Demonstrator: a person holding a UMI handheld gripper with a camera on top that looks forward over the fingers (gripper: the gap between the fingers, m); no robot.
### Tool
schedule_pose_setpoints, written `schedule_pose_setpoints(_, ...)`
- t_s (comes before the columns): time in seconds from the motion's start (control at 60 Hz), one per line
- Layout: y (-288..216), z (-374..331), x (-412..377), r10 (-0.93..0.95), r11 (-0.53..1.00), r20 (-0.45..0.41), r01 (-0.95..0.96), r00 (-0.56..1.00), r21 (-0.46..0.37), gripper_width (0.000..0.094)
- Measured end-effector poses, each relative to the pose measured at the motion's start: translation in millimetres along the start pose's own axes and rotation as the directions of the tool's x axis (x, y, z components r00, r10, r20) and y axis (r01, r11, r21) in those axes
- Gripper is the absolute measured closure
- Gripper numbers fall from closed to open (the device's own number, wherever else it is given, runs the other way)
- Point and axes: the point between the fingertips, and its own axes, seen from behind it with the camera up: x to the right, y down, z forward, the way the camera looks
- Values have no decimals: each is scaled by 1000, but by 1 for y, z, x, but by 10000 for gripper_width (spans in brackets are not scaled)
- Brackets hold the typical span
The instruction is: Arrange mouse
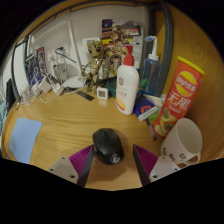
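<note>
A black computer mouse (pixel 107 144) lies on the wooden desk (pixel 65 120), just ahead of my fingers and partly between their tips. My gripper (pixel 113 161) is open, with the purple pads (pixel 79 160) on either side of the mouse's near end. A gap shows at each side of the mouse. The mouse rests on the desk on its own.
A light blue mouse mat (pixel 24 139) lies to the left. A white mug (pixel 183 140) stands close to the right finger. Behind it are an orange snack tube (pixel 180 92), a white pump bottle (pixel 127 86), a robot figure (pixel 98 65) and clutter along the wall.
</note>
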Motion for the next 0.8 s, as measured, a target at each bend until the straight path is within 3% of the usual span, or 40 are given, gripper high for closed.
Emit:
schedule_pose_setpoints(0.267,-17,20,8,34,999,19,-34,999,5,254)
schedule_pose_setpoints(0.4,-21,24,19,85,996,-29,-84,996,20,434)
schedule_pose_setpoints(0.567,-22,24,22,102,994,-64,-100,993,33,475)
schedule_pose_setpoints(0.717,-23,25,22,127,992,-97,-125,987,26,605)
schedule_pose_setpoints(0.733,-22,24,22,131,991,-102,-129,986,23,548)
schedule_pose_setpoints(0.75,-23,24,22,130,991,-109,-129,985,23,636)
schedule_pose_setpoints(0.8,-23,23,23,131,991,-129,-130,983,16,642)
